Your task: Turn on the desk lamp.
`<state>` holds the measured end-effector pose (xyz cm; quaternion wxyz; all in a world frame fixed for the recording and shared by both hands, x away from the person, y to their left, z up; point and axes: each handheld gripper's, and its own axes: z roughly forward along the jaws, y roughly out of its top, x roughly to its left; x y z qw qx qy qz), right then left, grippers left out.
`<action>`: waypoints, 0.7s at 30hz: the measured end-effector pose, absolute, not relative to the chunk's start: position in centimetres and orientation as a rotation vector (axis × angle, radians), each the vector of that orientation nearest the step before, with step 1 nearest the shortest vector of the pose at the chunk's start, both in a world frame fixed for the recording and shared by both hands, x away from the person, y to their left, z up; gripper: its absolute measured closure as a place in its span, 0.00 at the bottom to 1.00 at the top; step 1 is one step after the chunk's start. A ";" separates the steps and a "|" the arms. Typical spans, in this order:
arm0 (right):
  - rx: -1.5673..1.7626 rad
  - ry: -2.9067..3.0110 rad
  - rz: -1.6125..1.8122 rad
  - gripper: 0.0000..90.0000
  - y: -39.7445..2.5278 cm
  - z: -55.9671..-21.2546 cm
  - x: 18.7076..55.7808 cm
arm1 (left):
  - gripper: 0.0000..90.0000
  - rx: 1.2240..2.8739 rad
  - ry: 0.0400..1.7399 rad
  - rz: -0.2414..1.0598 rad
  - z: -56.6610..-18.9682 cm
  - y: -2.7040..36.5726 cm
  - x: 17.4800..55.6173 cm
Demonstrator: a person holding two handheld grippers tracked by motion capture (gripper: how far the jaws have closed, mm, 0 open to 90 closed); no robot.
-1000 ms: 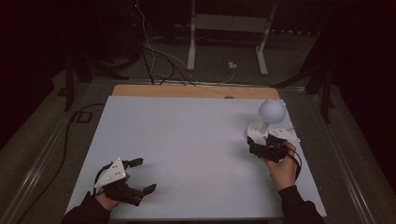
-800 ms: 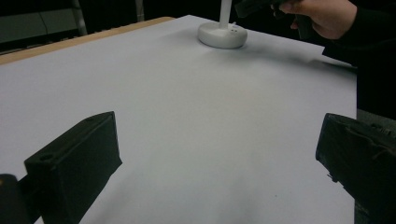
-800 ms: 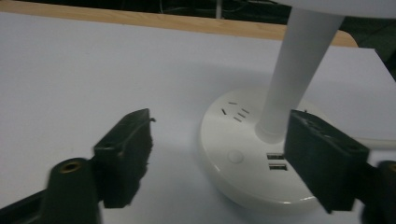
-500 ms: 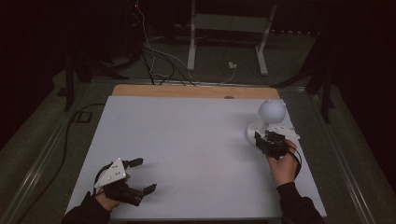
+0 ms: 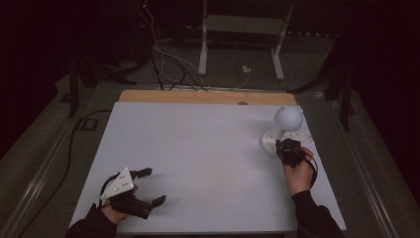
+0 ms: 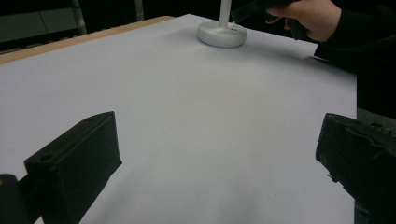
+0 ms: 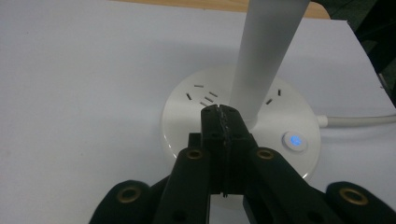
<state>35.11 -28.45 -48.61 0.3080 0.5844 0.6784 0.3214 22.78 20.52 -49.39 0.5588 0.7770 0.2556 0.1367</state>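
We judge the lamp [image 7: 243, 121] stiff, top-heavy and smooth, best pressed at its button [image 7: 295, 140] beside our closed, empty right claw [image 7: 220, 112]; the left claw [image 5: 148, 187] rests open, far from the lamp.

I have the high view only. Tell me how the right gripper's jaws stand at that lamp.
Observer: In the right gripper view the right gripper has its jaws pressed together, with nothing between them, tips over the lamp base just in front of the white stem.
Operator: Report anything on the base near the tips.
Observer: A small round button glows blue on the base, to the right of the tips in that view.
Operator: Now give me the left gripper.
Observer: The left gripper has its jaws wide apart, with bare white table between them.
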 end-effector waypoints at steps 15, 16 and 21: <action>1.568 1.831 0.804 1.00 -27.7 -49.4 36.1 | 0.00 1.833 0.603 0.324 -49.4 20.5 22.8; 1.570 1.835 0.802 1.00 -27.7 -49.5 36.1 | 0.00 1.833 0.602 0.324 -49.4 20.5 22.8; 1.564 1.846 0.791 1.00 -27.7 -49.8 36.2 | 0.00 1.830 0.599 0.328 -49.3 20.5 22.7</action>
